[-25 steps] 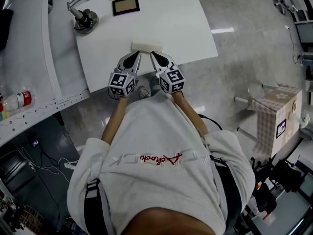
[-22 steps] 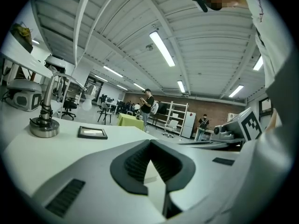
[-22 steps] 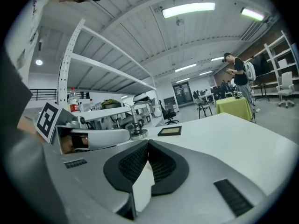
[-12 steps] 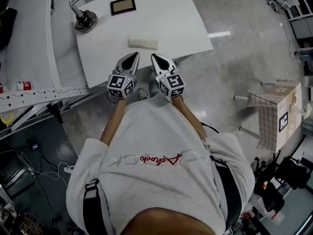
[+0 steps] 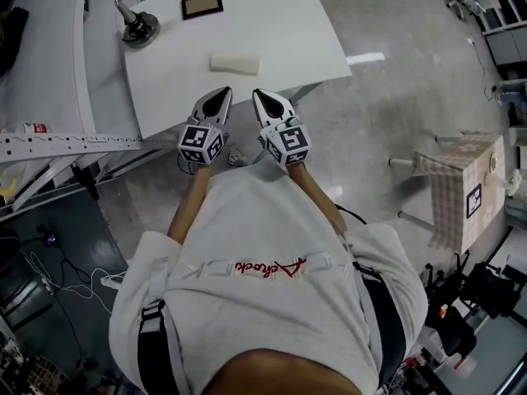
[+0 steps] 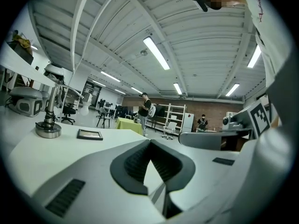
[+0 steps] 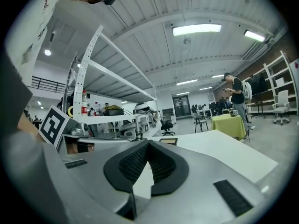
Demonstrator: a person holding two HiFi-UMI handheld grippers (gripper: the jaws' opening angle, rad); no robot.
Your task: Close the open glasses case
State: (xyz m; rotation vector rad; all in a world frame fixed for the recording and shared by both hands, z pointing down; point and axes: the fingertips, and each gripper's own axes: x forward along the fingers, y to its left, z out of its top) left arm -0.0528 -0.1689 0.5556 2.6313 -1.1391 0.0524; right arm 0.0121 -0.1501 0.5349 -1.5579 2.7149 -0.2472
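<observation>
The glasses case (image 5: 235, 62) is a cream oblong lying flat on the white table (image 5: 272, 23), and it looks closed. My left gripper (image 5: 220, 94) hangs over the table's near edge, a short way on the near side of the case and apart from it. Its jaws meet at the tips with nothing between them (image 6: 149, 142). My right gripper (image 5: 258, 95) is beside it, just as far from the case, also shut and empty (image 7: 147, 142). In both gripper views the jaws hide the case.
A dark picture frame (image 5: 202, 4) and a lamp base (image 5: 136, 30) stand at the table's far side. A white shelf rail with a bottle (image 5: 37, 128) runs along the left. A checked box (image 5: 461, 183) sits on the floor to the right.
Both grippers have drawn back from the case toward the table's near edge and the person. The case stays where it lay on the table.
</observation>
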